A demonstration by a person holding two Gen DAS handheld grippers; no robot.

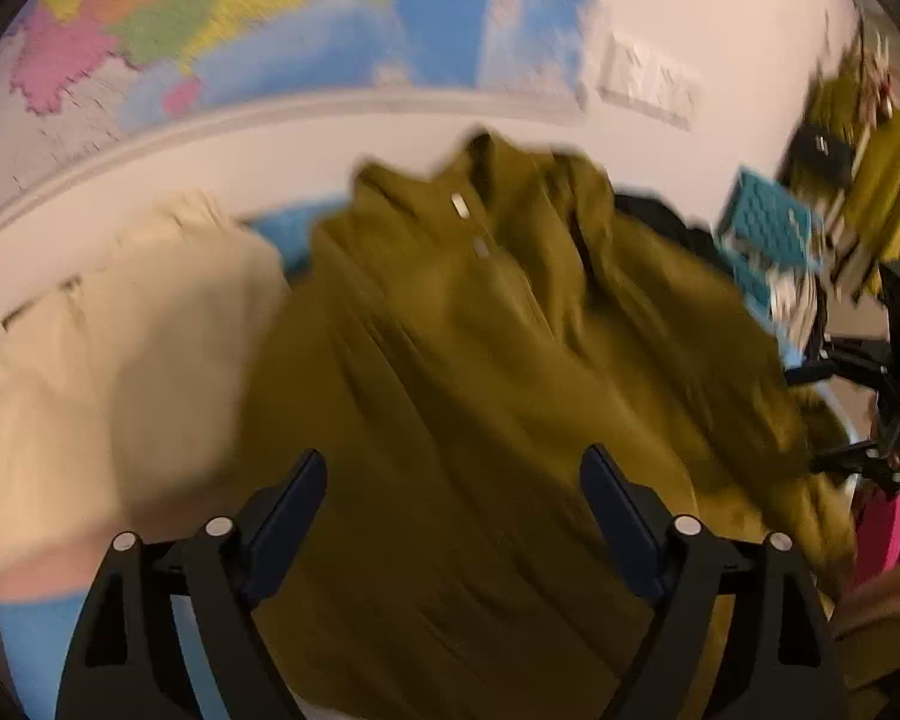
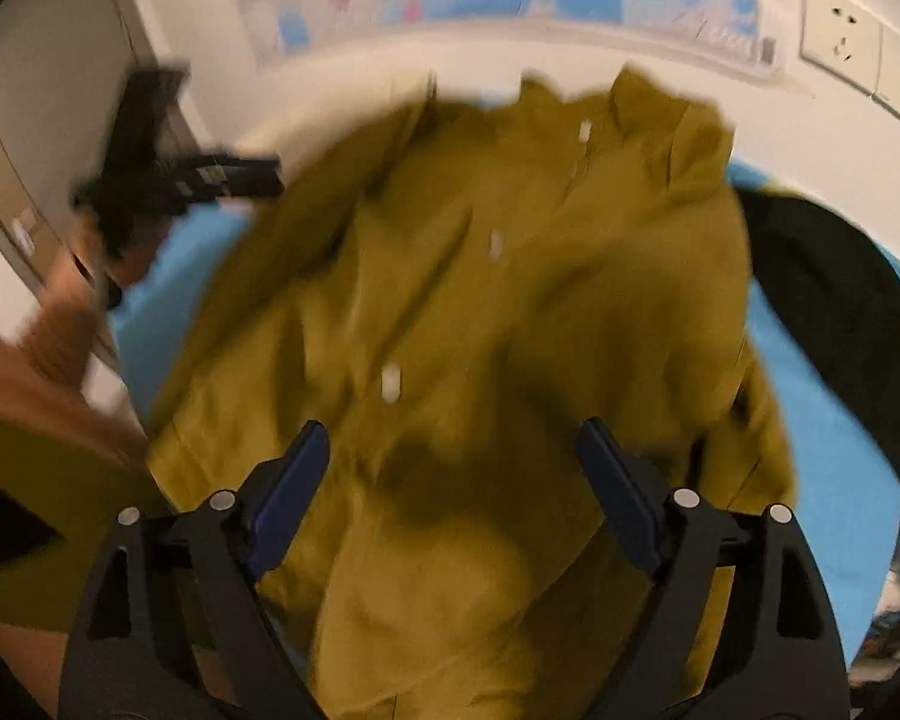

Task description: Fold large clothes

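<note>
An olive-green button shirt [image 1: 480, 360] lies spread and rumpled on a blue surface, collar toward the far wall; it also fills the right wrist view [image 2: 480, 312]. My left gripper [image 1: 453, 474] is open above its lower part, holding nothing. My right gripper [image 2: 453, 450] is open above the shirt's middle, holding nothing. The right gripper shows at the right edge of the left wrist view [image 1: 870, 408]. The left gripper shows at upper left in the right wrist view [image 2: 174, 180]. Both views are motion-blurred.
A cream garment [image 1: 108, 360] lies left of the shirt. A black garment [image 2: 828, 312] lies to its right on the blue cover [image 2: 822, 450]. A teal basket [image 1: 768, 228] and hanging clothes stand at far right. A map [image 1: 210, 18] and wall sockets [image 2: 858, 48] are behind.
</note>
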